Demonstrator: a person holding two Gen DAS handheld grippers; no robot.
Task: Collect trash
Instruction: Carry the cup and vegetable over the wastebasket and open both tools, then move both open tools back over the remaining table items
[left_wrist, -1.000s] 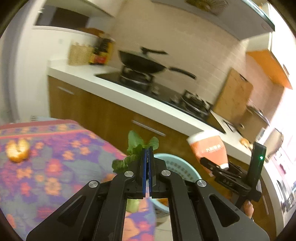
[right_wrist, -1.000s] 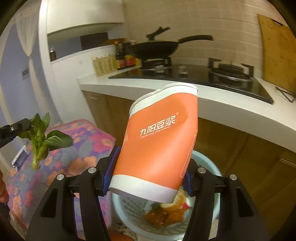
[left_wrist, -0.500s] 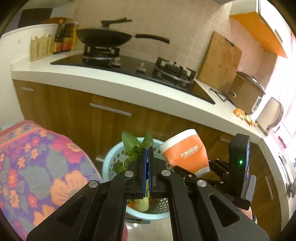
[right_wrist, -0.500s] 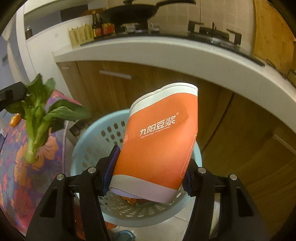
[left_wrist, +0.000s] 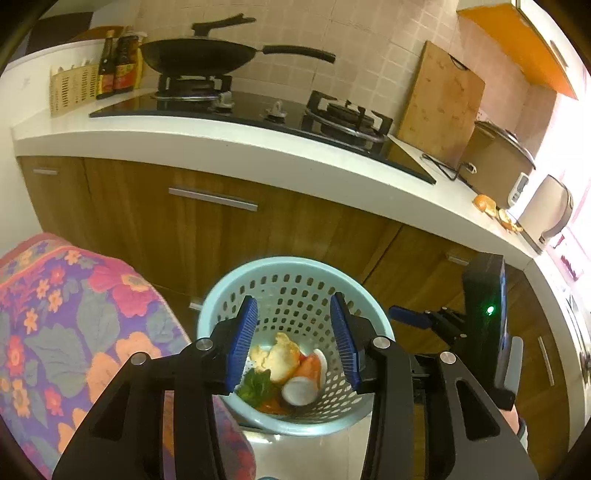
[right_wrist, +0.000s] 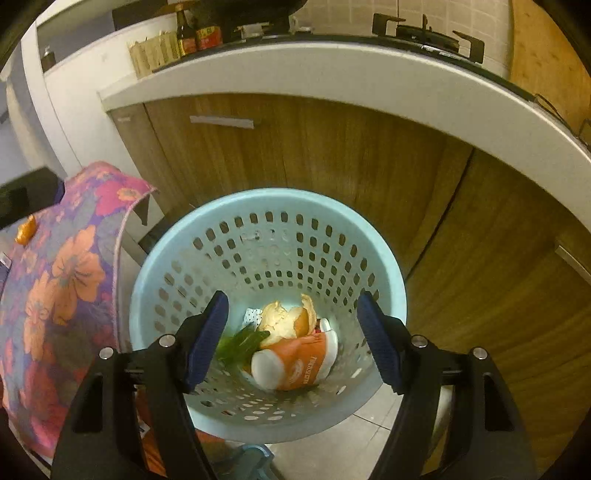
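A pale blue perforated basket (left_wrist: 221, 302) (right_wrist: 147, 280) stands on the floor below both grippers. Inside it lie the orange paper cup (right_wrist: 295, 363) (left_wrist: 308, 373) on its side, a leafy green vegetable (right_wrist: 240, 341) (left_wrist: 255, 386) and orange peel (right_wrist: 286, 317) (left_wrist: 277, 358). My left gripper (left_wrist: 294, 345) hangs over the basket; its jaws are opening with nothing between them. My right gripper (right_wrist: 295, 343) also hovers above the basket, jaws opening and holding nothing. Its body (left_wrist: 480, 325) shows at the right of the left wrist view.
A table with a flowered cloth (left_wrist: 66, 332) (right_wrist: 62, 280) stands left of the basket, a piece of orange peel (right_wrist: 26, 230) on it. Behind runs a white counter (left_wrist: 221, 144) with wooden cabinets (right_wrist: 332, 155), a hob, a wok (left_wrist: 199, 55) and a cutting board (left_wrist: 439, 107).
Both grippers came down over the basket and let go: the vegetable left the left jaws and the orange cup left the right jaws, and both now lie in the basket.
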